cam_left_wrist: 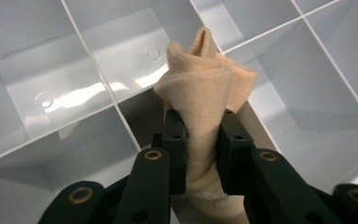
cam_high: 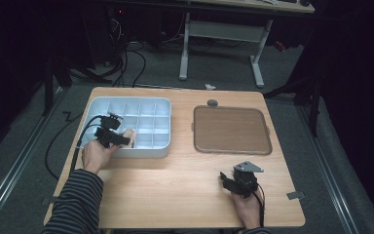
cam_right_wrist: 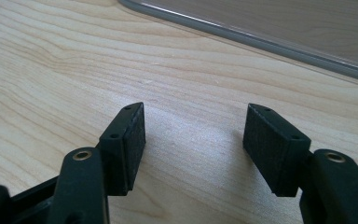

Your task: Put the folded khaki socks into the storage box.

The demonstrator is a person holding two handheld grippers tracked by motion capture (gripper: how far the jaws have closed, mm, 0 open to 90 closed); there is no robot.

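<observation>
Here the left hand-held gripper (cam_left_wrist: 203, 140) clamps a rolled beige sock (cam_left_wrist: 205, 93) — held above the white divided tray (cam_left_wrist: 74, 93) just beyond it — while the right hand-held gripper (cam_right_wrist: 193, 140) rests parted over bare bench (cam_right_wrist: 51, 70).

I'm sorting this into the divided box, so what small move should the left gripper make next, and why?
Probably lower a little, then open. The left gripper is shut on the rolled beige sock, which hangs over a compartment of the white divided box, near a divider. The right gripper is open over the wooden table.
</observation>
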